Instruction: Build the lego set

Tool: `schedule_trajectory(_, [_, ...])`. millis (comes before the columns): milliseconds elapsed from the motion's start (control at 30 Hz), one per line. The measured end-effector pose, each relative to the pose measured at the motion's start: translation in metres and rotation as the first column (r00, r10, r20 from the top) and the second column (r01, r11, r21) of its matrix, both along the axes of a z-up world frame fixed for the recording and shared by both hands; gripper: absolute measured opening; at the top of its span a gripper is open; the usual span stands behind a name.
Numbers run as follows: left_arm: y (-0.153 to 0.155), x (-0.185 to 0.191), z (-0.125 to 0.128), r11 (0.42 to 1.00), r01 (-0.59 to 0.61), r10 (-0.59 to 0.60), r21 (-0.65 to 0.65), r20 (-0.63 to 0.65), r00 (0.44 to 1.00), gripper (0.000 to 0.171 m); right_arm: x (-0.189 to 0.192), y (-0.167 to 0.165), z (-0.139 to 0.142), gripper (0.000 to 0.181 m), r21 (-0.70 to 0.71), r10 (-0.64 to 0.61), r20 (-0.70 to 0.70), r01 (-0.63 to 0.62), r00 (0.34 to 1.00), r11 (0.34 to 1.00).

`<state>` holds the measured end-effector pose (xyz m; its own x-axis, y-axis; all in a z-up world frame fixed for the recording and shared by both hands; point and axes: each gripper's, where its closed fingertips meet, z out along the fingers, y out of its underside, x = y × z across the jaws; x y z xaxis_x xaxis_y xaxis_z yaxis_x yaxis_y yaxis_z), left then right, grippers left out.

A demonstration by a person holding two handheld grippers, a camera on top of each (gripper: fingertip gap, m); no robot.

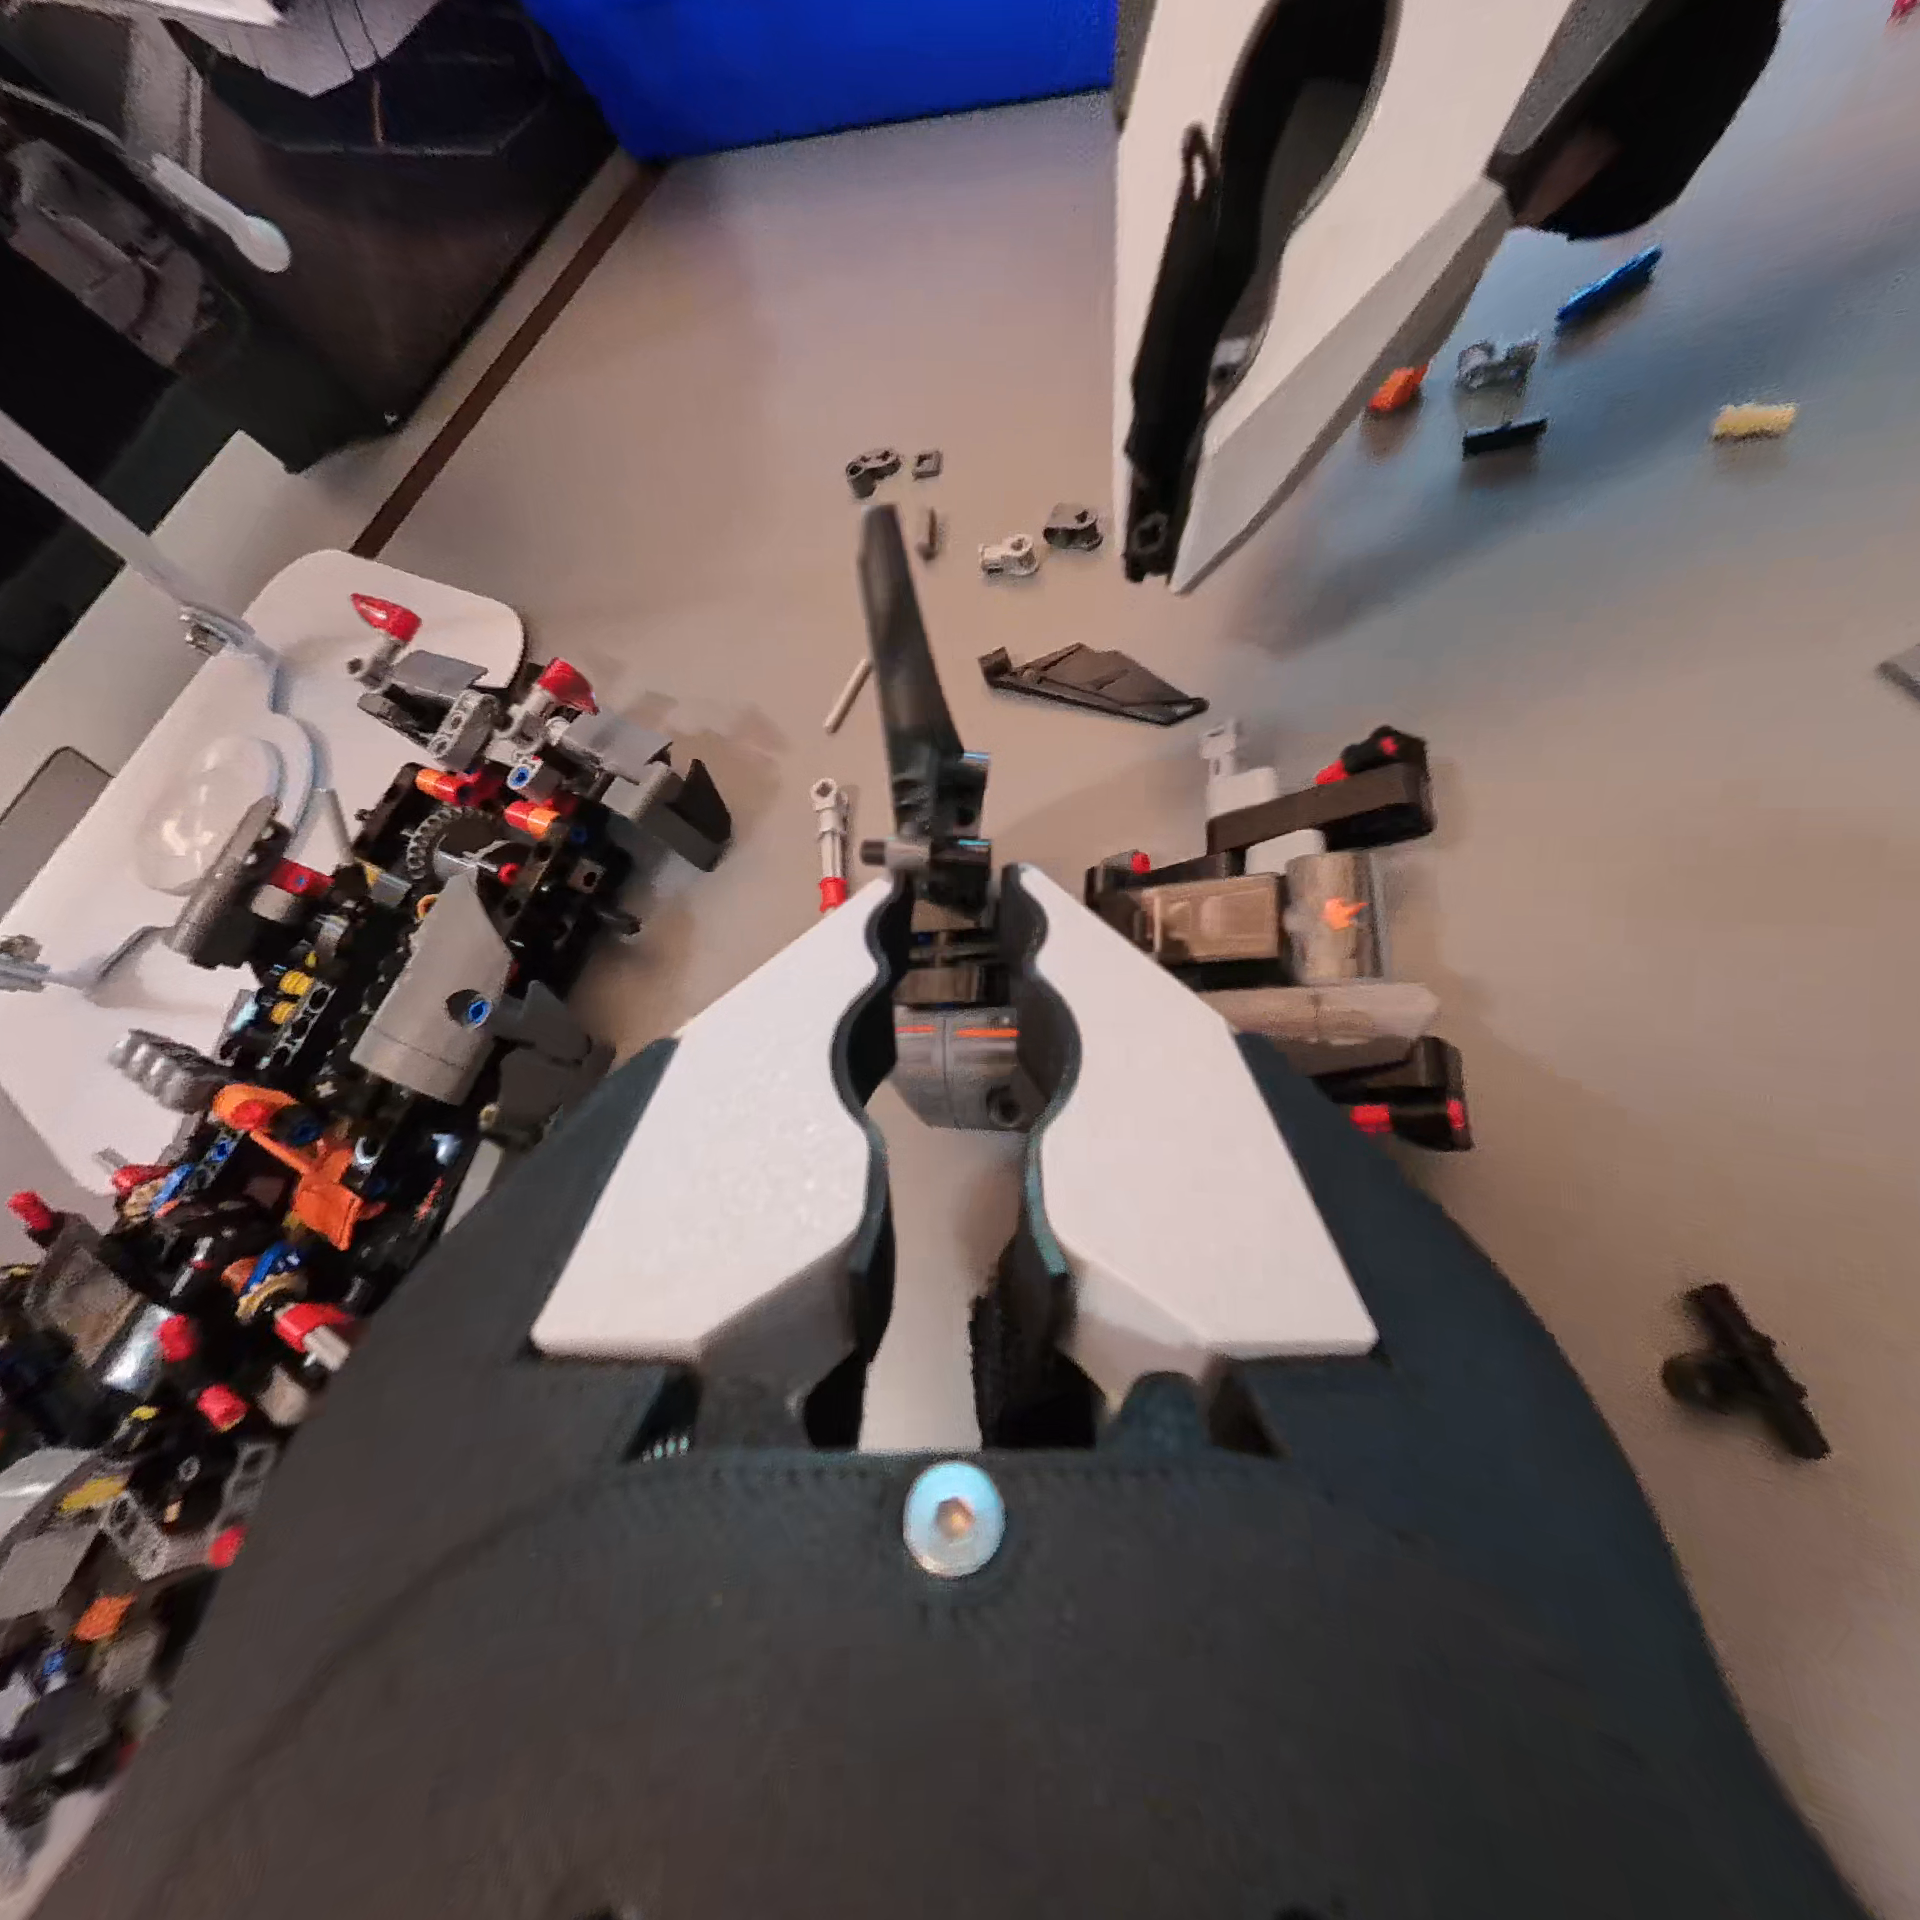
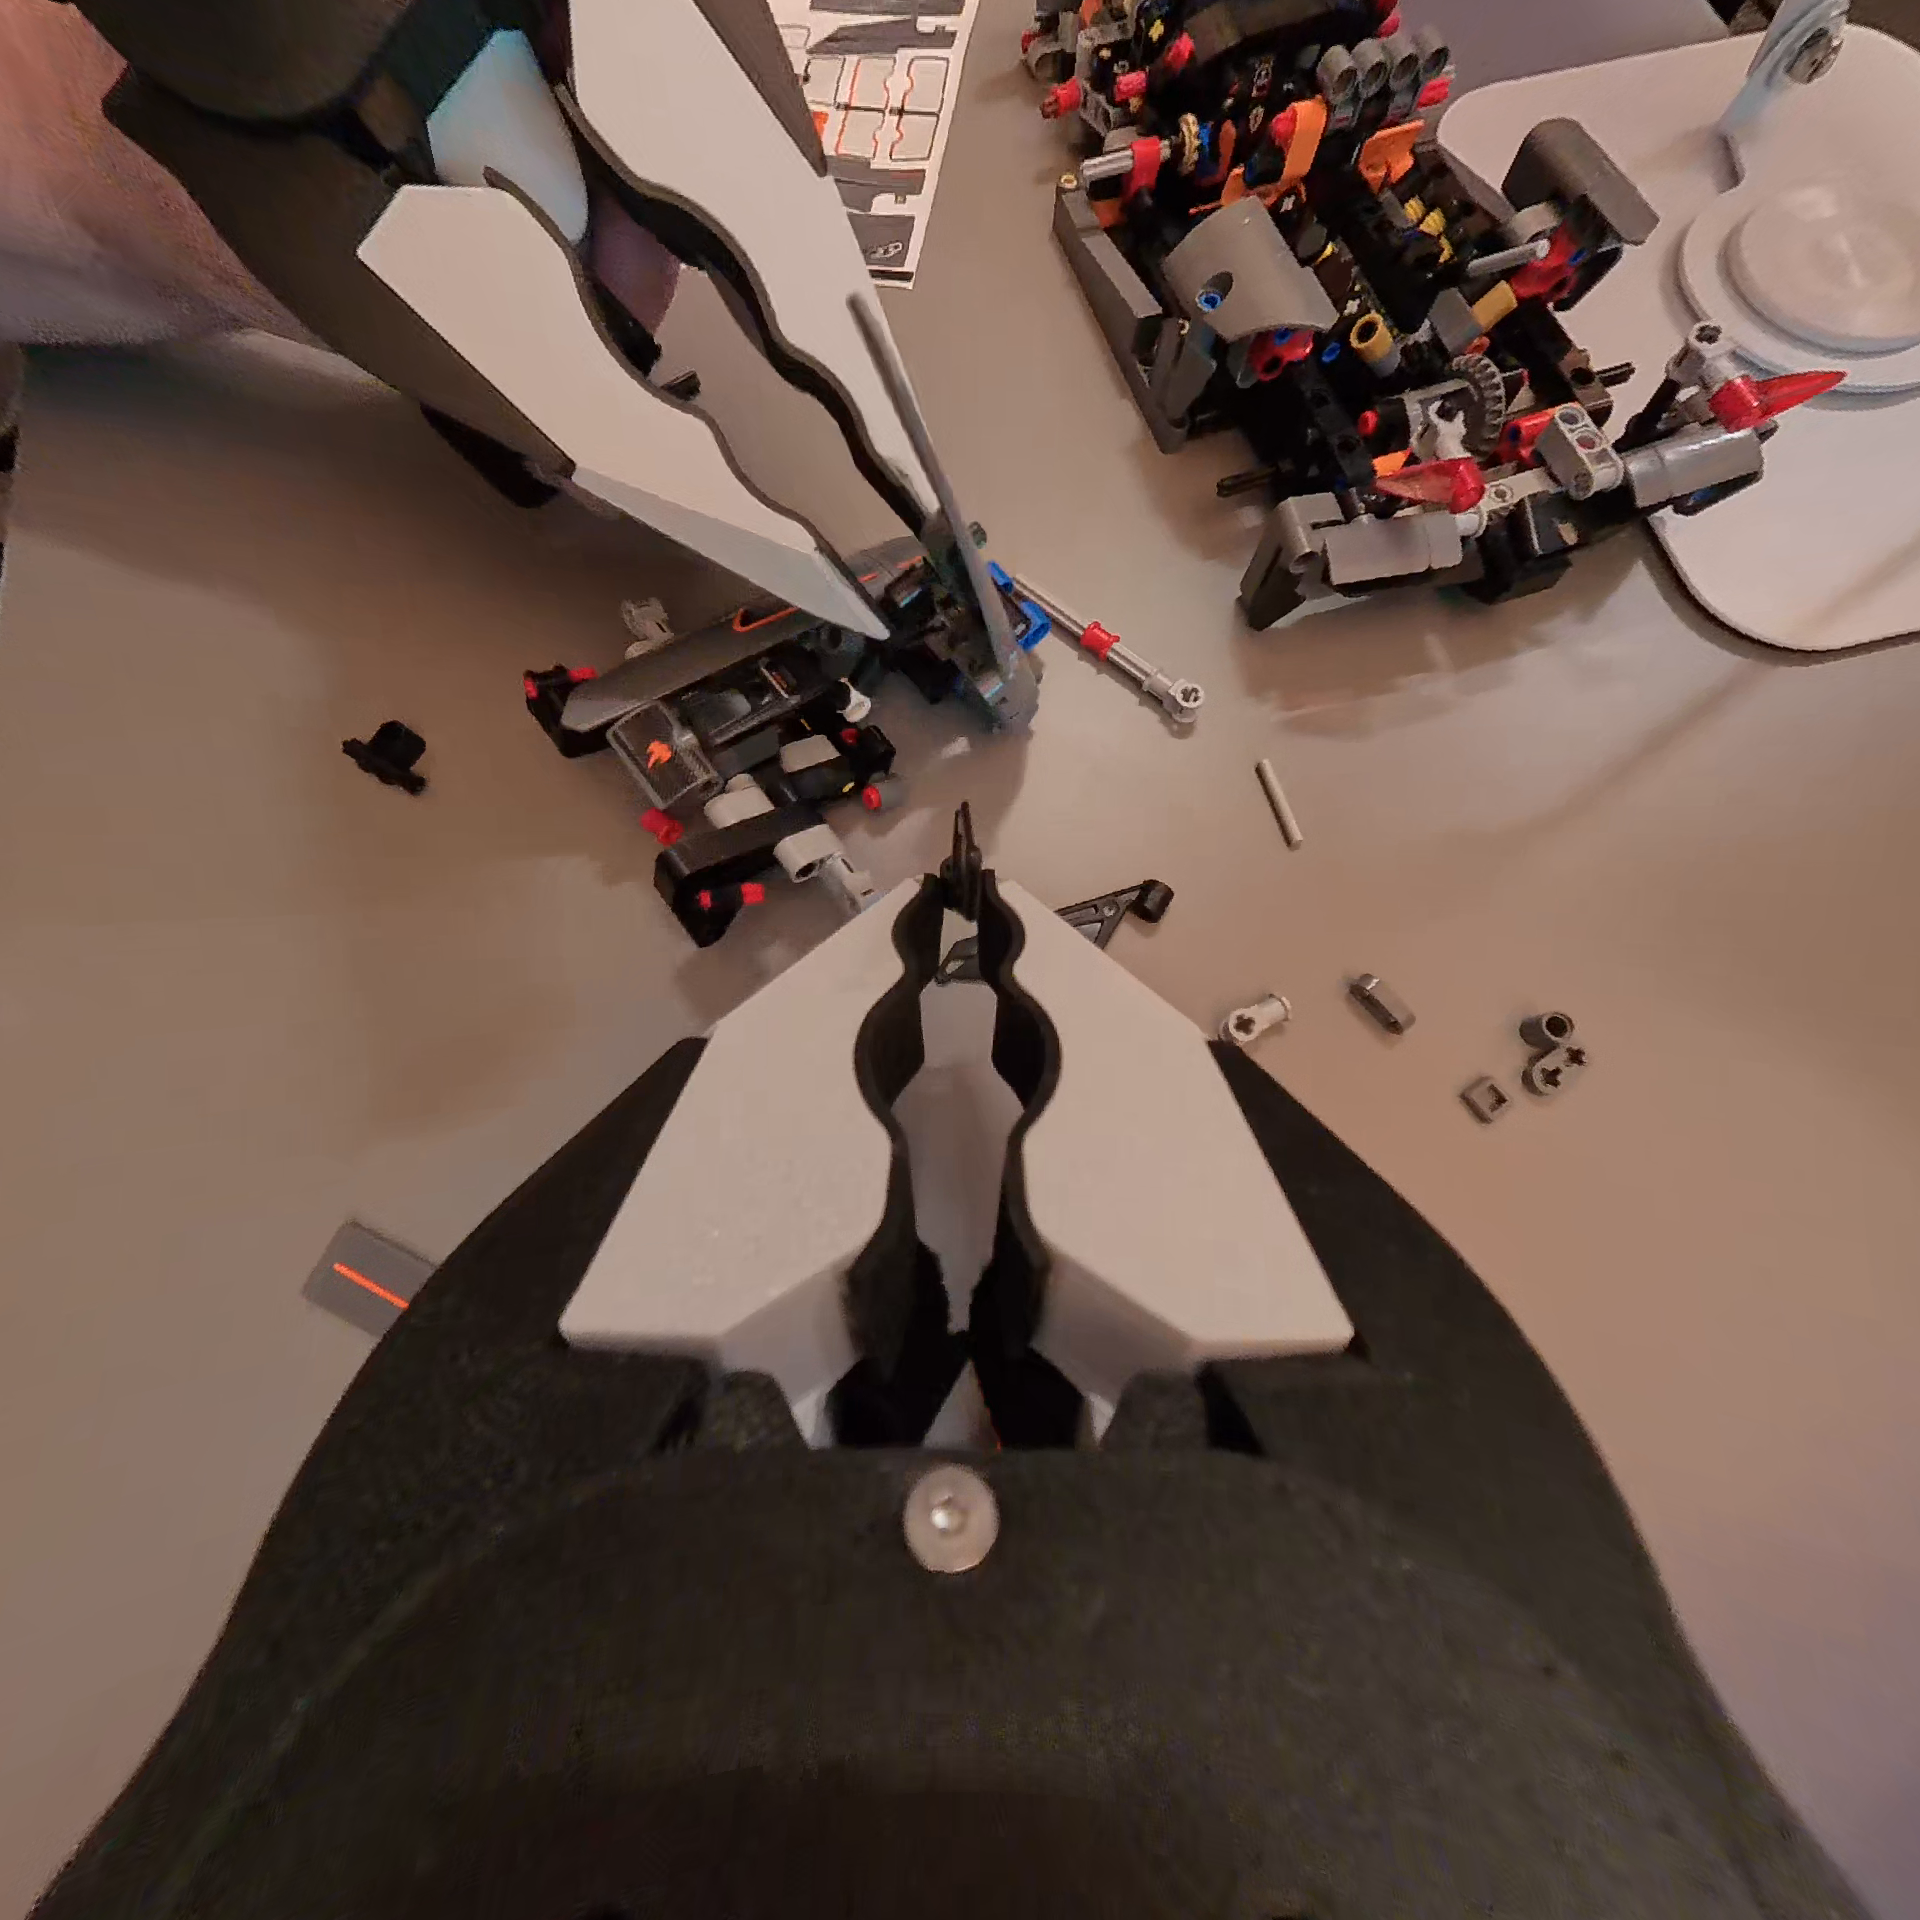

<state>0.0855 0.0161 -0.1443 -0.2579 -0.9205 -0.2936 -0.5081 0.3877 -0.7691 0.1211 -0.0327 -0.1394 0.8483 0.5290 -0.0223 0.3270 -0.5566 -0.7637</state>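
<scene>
The left gripper point(image 1: 956, 894) is clamped on a small black-and-grey lego sub-assembly point(image 1: 951, 977) with a long dark blade point(image 1: 899, 634) rising from it at frame centre. The right gripper point(image 2: 961, 894) pinches a thin black lego piece point(image 2: 964, 852) at its tips. Right of the left gripper's fingers a black and grey lego module point(image 1: 1288, 914) lies on the beige table point(image 1: 727, 416); the large multicoloured chassis point(image 1: 395, 935) sits at left, loose small parts point(image 1: 1008, 556) above centre.
</scene>
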Motion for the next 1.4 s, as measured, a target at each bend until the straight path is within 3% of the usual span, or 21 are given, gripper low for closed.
schedule_trajectory(100, [0.002,0.000,0.000,1.000,-0.007,0.007,-0.018,0.019,1.000,0.013,0.001,-0.001,0.002,0.004,0.006,-0.001,-0.008,0.001,1.000,1.000])
schedule_trajectory(500, [0.007,-0.004,0.006,0.995,-0.006,0.011,-0.098,0.049,0.999,0.032,-0.010,-0.005,0.037,0.005,0.055,0.049,-0.092,-0.044,0.994,0.998])
schedule_trajectory(600, [-0.002,-0.012,0.026,0.992,0.023,-0.008,-0.123,0.123,0.992,0.031,-0.029,-0.008,0.053,0.004,0.098,0.120,-0.189,-0.103,0.974,0.990])
schedule_trajectory(800, [-0.054,-0.027,0.072,0.933,0.215,-0.125,-0.287,0.303,0.945,0.027,-0.056,-0.013,0.072,0.005,0.142,0.209,-0.273,-0.175,0.939,0.974])
schedule_trajectory(867, [-0.062,-0.030,0.081,0.942,0.246,-0.161,-0.229,0.334,0.929,0.026,-0.063,-0.013,0.065,0.004,0.118,0.213,-0.198,-0.193,0.957,0.974])
schedule_trajectory(1000, [-0.071,-0.034,0.092,0.912,0.279,-0.164,-0.302,0.355,0.920,0.026,-0.084,-0.018,0.052,0.005,0.052,0.268,-0.058,-0.266,0.962,0.963])
schedule_trajectory(1133, [-0.079,-0.042,0.089,0.876,0.318,-0.189,-0.363,0.347,0.918,0.000,-0.101,-0.016,0.050,0.005,0.036,0.300,-0.017,-0.299,0.954,0.954])
schedule_trajectory(1167, [-0.077,-0.043,0.090,0.882,0.308,-0.173,-0.358,0.363,0.916,0.000,-0.103,-0.014,0.051,0.005,0.041,0.297,-0.020,-0.296,0.955,0.954])
schedule_trajectory(1267, [-0.062,-0.047,0.094,0.951,0.207,-0.100,-0.228,0.406,0.908,0.000,-0.091,-0.008,0.050,0.012,0.013,0.194,-0.035,-0.194,0.980,0.981])
schedule_trajectory(1333, [-0.052,-0.048,0.094,0.994,0.111,-0.107,0.015,0.409,0.906,0.000,-0.081,-0.007,0.056,0.014,-0.011,0.080,-0.133,-0.082,0.988,0.997])
schedule_trajectory(1400, [-0.048,-0.049,0.094,0.974,0.061,-0.149,0.220,0.408,0.901,0.000,-0.084,-0.010,0.069,0.016,-0.026,0.015,-0.306,-0.024,0.952,0.999])
